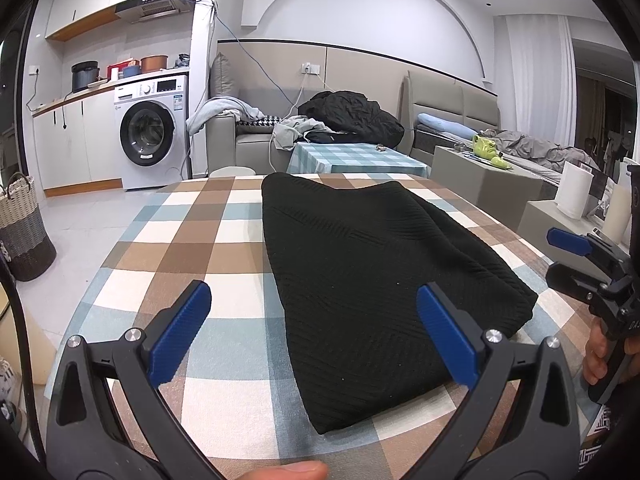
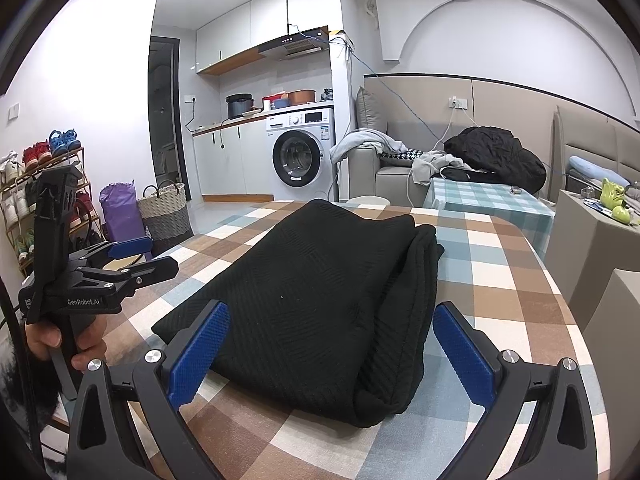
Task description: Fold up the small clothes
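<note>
A black knit garment (image 1: 360,272) lies folded in a long slab on the checked tablecloth (image 1: 192,240); it also shows in the right wrist view (image 2: 320,292). My left gripper (image 1: 312,300) is open and empty, hovering just short of the garment's near end, its blue pads (image 1: 180,332) wide apart. My right gripper (image 2: 332,320) is open and empty above the garment's near edge. Each gripper shows in the other's view, the right at the garment's right side (image 1: 576,248), the left at its left side (image 2: 128,252).
The table edge (image 2: 560,280) curves away on the right. Beyond it stand a small table with a blue checked cloth (image 1: 356,160), a sofa with clothes (image 1: 344,116), a washing machine (image 1: 152,132) and a woven basket (image 1: 24,232).
</note>
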A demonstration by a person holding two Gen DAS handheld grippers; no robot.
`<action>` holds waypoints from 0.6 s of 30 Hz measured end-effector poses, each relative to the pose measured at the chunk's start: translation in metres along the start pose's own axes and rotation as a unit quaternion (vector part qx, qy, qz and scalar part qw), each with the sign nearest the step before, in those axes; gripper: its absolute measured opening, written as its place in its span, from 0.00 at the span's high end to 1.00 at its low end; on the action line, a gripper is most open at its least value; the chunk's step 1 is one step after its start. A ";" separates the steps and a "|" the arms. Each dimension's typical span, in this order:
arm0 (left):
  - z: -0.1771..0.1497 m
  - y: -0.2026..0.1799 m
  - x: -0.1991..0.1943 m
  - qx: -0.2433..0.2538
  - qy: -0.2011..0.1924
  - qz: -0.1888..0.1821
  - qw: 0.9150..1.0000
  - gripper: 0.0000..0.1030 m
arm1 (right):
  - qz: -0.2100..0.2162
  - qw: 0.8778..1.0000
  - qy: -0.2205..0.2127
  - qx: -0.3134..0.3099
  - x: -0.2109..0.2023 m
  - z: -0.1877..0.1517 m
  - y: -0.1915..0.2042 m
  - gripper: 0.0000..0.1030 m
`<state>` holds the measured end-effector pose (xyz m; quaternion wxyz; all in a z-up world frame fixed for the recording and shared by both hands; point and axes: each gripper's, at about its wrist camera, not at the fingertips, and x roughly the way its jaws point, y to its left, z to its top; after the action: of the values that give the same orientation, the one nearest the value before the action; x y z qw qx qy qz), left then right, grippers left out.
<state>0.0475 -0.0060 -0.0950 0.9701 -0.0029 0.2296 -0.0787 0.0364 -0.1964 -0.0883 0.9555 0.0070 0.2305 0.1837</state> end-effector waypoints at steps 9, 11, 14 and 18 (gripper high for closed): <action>0.000 0.000 0.000 -0.001 0.000 0.000 1.000 0.01 | -0.001 1.000 0.000 0.000 0.000 0.000 0.001 0.00; 0.000 0.000 0.000 0.000 0.000 0.001 1.000 0.01 | -0.001 1.000 0.000 0.000 0.000 0.000 0.001 0.00; 0.000 0.000 0.000 -0.001 0.000 0.001 1.000 0.01 | 0.000 1.000 0.000 -0.001 0.000 -0.001 0.001 0.00; 0.000 0.000 0.000 0.000 -0.001 0.000 1.000 0.01 | 0.000 1.000 0.000 -0.001 0.000 -0.001 0.001 0.00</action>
<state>0.0474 -0.0060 -0.0949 0.9702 -0.0032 0.2291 -0.0782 0.0357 -0.1951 -0.0891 0.9554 0.0064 0.2308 0.1842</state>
